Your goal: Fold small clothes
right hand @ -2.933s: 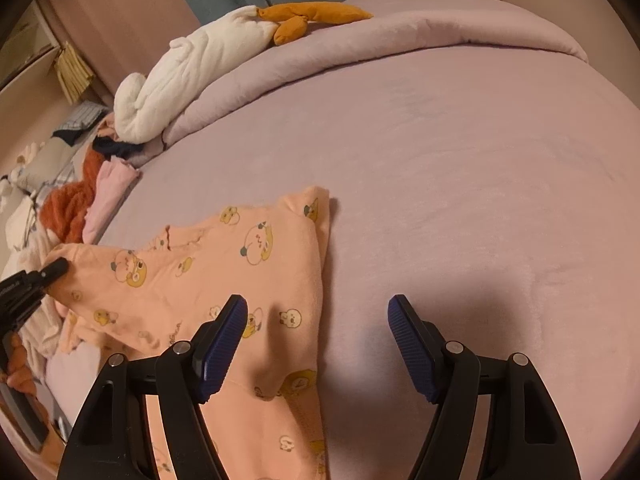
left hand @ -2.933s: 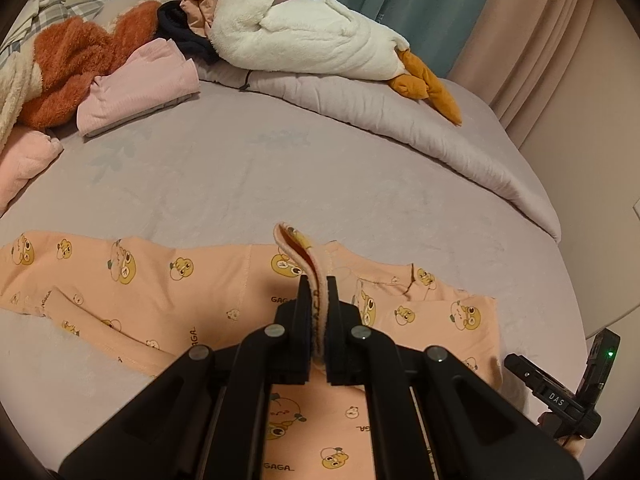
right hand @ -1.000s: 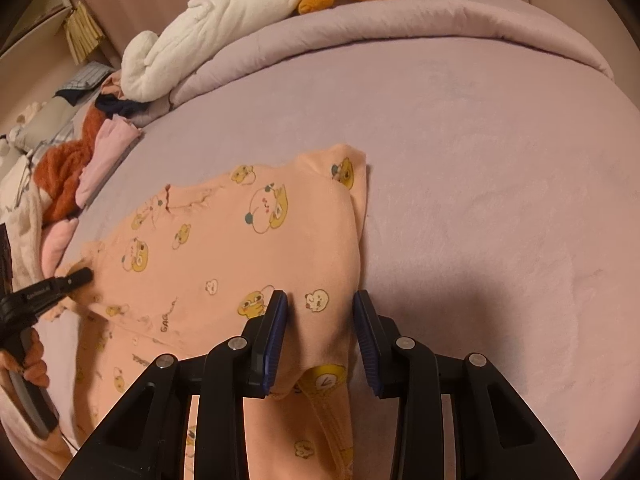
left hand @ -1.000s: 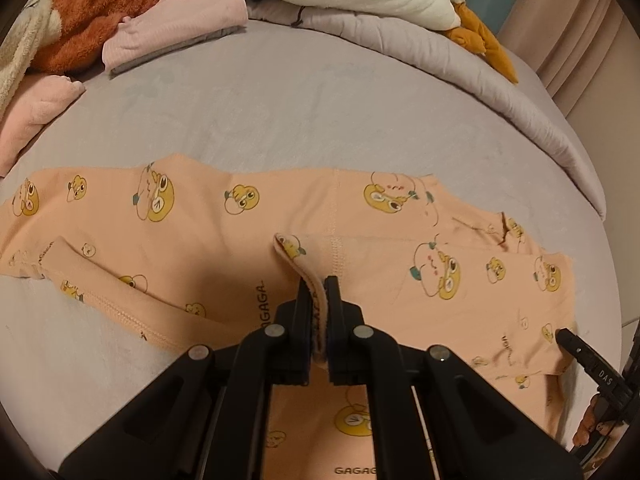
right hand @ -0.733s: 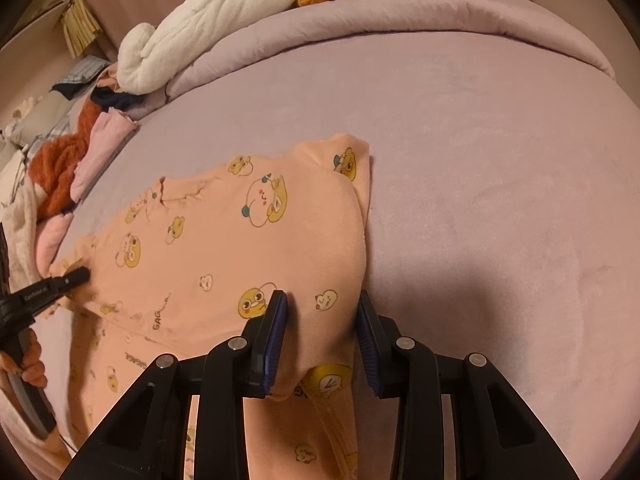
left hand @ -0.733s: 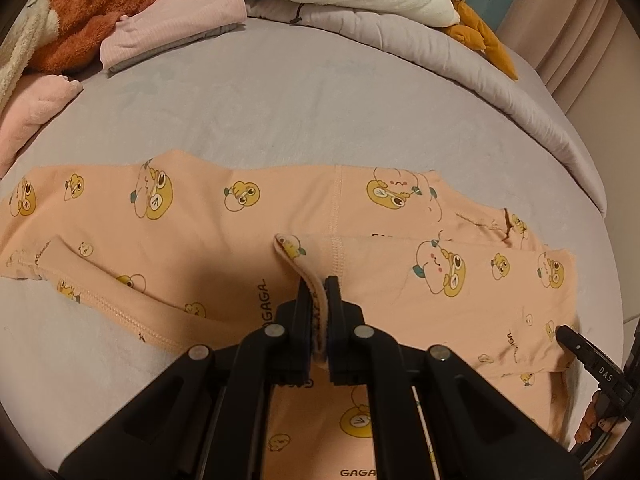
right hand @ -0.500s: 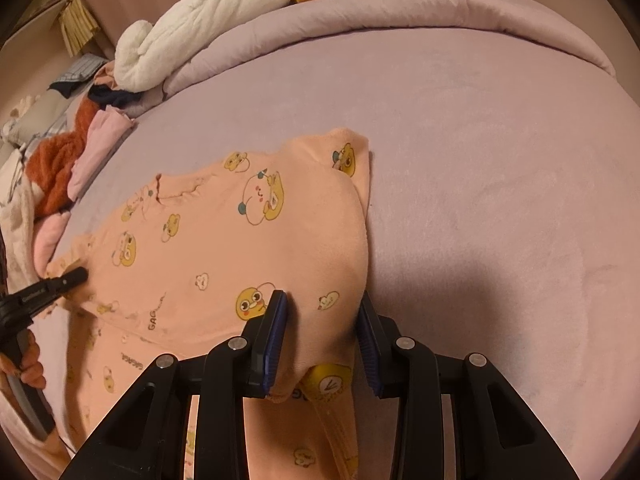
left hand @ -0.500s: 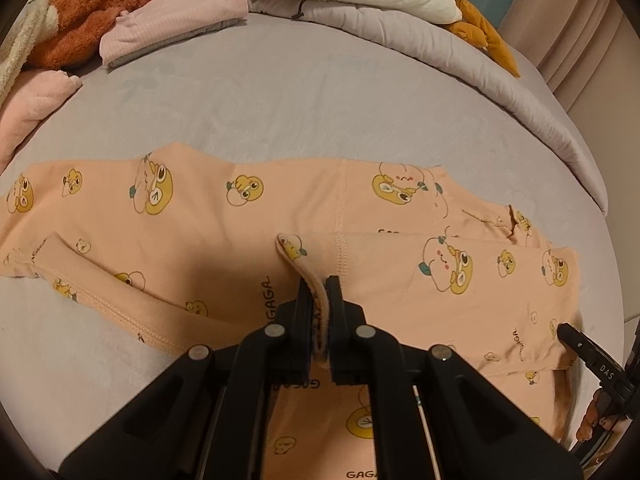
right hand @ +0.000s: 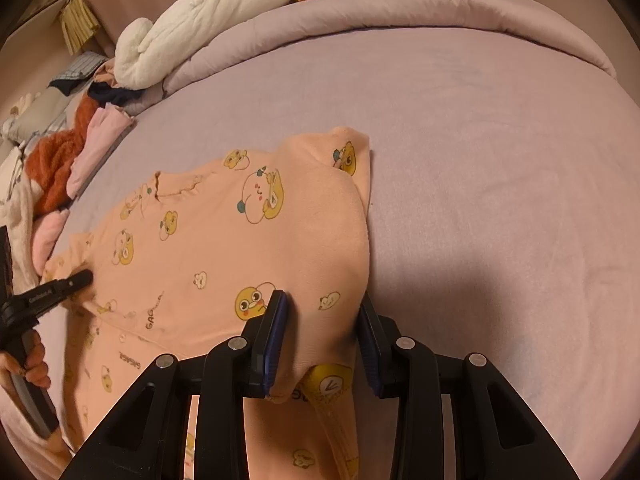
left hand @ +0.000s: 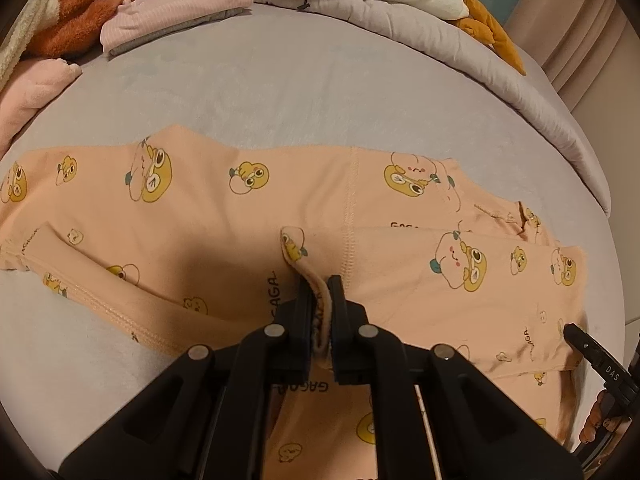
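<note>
A peach baby garment (left hand: 224,208) printed with yellow cartoon figures lies spread on the lilac bed; it also shows in the right wrist view (right hand: 208,256). My left gripper (left hand: 319,284) is shut on a folded edge of the garment near its middle seam. My right gripper (right hand: 322,304) has its blue pads closed on a raised bunch of the garment's right side. The left gripper's tip (right hand: 80,278) shows at the left of the right wrist view, and the right gripper's tip (left hand: 576,332) at the right of the left wrist view.
A white plush goose (right hand: 208,12) with orange feet (left hand: 492,28) lies on the rolled duvet (right hand: 400,12) at the back. A pile of clothes, rust fleece (left hand: 80,4) and folded pink tops (left hand: 176,4), sits at the back left. A curtain hangs behind.
The folded part of the garment has been carried a little further over the lower layer. The right gripper, open at first, has closed on the garment's side and stays closed.
</note>
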`<action>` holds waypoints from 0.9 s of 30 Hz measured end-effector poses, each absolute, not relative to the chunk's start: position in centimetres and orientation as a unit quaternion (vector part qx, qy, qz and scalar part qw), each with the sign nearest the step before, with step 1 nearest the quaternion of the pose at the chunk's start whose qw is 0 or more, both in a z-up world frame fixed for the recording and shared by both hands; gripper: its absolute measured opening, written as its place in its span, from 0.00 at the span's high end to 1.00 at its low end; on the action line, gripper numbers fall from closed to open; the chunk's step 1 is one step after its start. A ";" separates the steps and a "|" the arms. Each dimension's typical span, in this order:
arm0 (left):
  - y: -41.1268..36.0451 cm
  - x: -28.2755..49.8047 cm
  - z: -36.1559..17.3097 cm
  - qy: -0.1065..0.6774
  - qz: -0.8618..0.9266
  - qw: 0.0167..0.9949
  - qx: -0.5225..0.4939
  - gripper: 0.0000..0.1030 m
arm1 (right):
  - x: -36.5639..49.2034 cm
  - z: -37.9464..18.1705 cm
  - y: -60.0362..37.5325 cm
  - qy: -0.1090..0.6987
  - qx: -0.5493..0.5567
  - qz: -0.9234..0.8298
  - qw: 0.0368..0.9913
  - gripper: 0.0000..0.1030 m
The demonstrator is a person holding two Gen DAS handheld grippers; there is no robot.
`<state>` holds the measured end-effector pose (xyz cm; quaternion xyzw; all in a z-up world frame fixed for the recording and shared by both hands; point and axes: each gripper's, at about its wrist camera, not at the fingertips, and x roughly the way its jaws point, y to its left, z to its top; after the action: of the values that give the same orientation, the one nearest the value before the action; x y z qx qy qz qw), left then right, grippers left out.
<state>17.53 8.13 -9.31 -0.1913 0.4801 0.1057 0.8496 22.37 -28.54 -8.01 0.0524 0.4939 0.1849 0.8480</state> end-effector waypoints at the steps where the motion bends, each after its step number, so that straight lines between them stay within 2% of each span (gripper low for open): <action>1: 8.2 17.5 -9.4 0.480 0.105 0.849 -0.193 0.91 | 22.4 -8.0 -28.5 0.494 0.052 0.185 0.848 0.64; 27: 9.0 16.9 -10.2 0.482 0.074 0.846 -0.218 0.89 | 21.6 -8.8 -27.8 0.479 0.034 0.134 0.867 0.64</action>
<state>16.92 8.98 -10.23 -0.2178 0.4818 0.0744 0.8455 21.59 -27.85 -8.77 0.0336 0.4785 0.1342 0.8671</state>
